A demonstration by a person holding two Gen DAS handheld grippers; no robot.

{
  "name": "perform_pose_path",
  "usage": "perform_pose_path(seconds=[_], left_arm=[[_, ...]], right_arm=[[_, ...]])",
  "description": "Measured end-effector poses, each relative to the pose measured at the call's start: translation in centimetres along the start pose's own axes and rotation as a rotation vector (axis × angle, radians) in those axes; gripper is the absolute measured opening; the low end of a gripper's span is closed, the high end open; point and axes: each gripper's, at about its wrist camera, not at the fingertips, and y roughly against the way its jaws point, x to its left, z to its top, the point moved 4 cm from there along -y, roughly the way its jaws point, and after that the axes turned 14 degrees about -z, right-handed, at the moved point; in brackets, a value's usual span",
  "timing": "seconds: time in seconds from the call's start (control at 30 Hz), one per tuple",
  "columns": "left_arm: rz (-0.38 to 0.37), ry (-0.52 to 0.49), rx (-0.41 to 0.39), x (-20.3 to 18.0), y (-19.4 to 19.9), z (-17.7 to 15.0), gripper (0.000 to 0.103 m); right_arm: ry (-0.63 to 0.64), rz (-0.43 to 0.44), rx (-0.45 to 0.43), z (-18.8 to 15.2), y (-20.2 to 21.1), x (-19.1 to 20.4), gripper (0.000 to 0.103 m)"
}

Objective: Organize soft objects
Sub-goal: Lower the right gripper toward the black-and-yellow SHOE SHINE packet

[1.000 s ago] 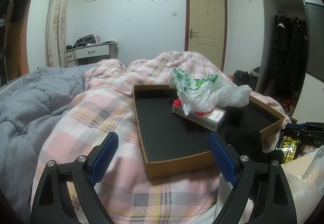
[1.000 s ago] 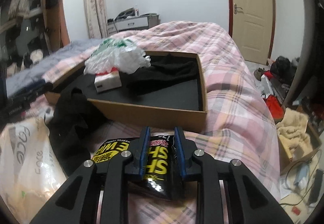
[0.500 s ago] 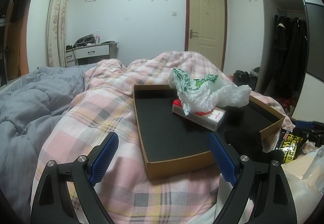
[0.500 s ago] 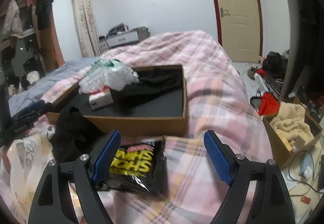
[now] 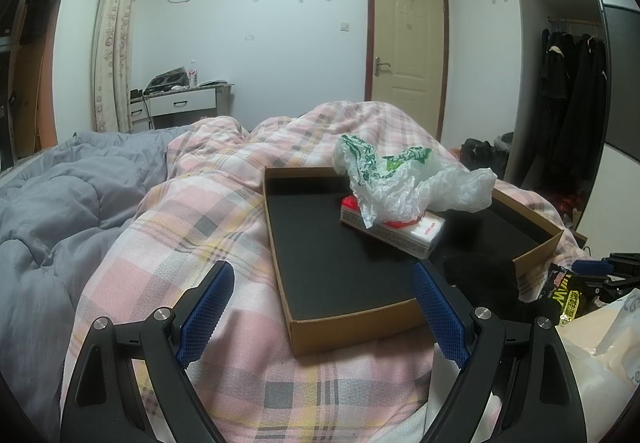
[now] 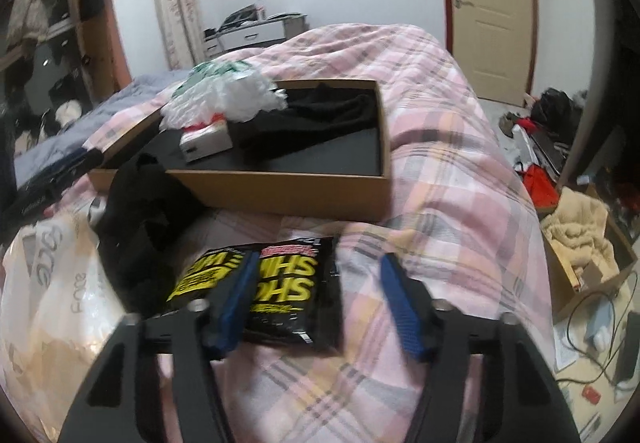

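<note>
A shallow cardboard box (image 5: pixel 360 327) (image 6: pixel 280 191) lies on the pink plaid bedspread. Inside it are a crumpled plastic bag (image 5: pixel 400 179) (image 6: pixel 228 95), a tissue pack (image 5: pixel 404 231) (image 6: pixel 204 143) and a black cloth (image 6: pixel 320 115). Another black garment (image 6: pixel 140 211) hangs over the box's near corner. My left gripper (image 5: pixel 322 271) hovers open before the box, holding nothing. A black-and-yellow snack packet (image 6: pixel 288 291) lies flat on the bed. My right gripper (image 6: pixel 320 261) is just above it, its jaws closing. The packet's right half sits between them, and the pads are not pressing on it.
A white printed bag (image 6: pixel 52 283) lies left of the packet. A grey duvet (image 5: pixel 60 223) covers the bed's left side. On the floor to the right stands an open carton with a beige towel (image 6: pixel 580 243), among cables and clutter. Dark coats (image 5: pixel 572 83) hang in the wardrobe.
My right gripper let go of the snack packet, opened wide and drew back, then came down over it again with narrower jaws. The left gripper stayed still.
</note>
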Motion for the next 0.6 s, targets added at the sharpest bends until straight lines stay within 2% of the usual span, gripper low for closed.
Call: perform_pose_path(seconds=[0.07, 0.17, 0.27, 0.33, 0.4, 0.47, 0.6], left_arm=[[0.0, 0.0, -0.001, 0.0, 0.0, 0.0, 0.089], [0.0, 0.0, 0.0, 0.0, 0.0, 0.0, 0.089], [0.0, 0.0, -0.001, 0.0, 0.0, 0.0, 0.089], [0.0, 0.0, 0.001, 0.0, -0.1, 0.0, 0.089], [0.0, 0.0, 0.0, 0.0, 0.0, 0.0, 0.089], [0.0, 0.0, 0.001, 0.0, 0.0, 0.0, 0.089], [0.0, 0.0, 0.001, 0.0, 0.0, 0.0, 0.089]], right_arm=[[0.016, 0.035, -0.005, -0.1, 0.1, 0.4, 0.032], [0.014, 0.064, -0.013, -0.2, 0.2, 0.3, 0.031], [-0.042, 0.079, -0.022, -0.2, 0.4, -0.7, 0.032], [-0.092, 0.066, -0.033, -0.3, 0.7, -1.5, 0.04], [-0.128, 0.042, -0.039, -0.4, 1.0, -2.2, 0.072], [-0.147, 0.034, -0.053, -0.4, 1.3, -2.4, 0.084], [-0.115, 0.089, -0.023, -0.6, 1.2, -1.5, 0.085]])
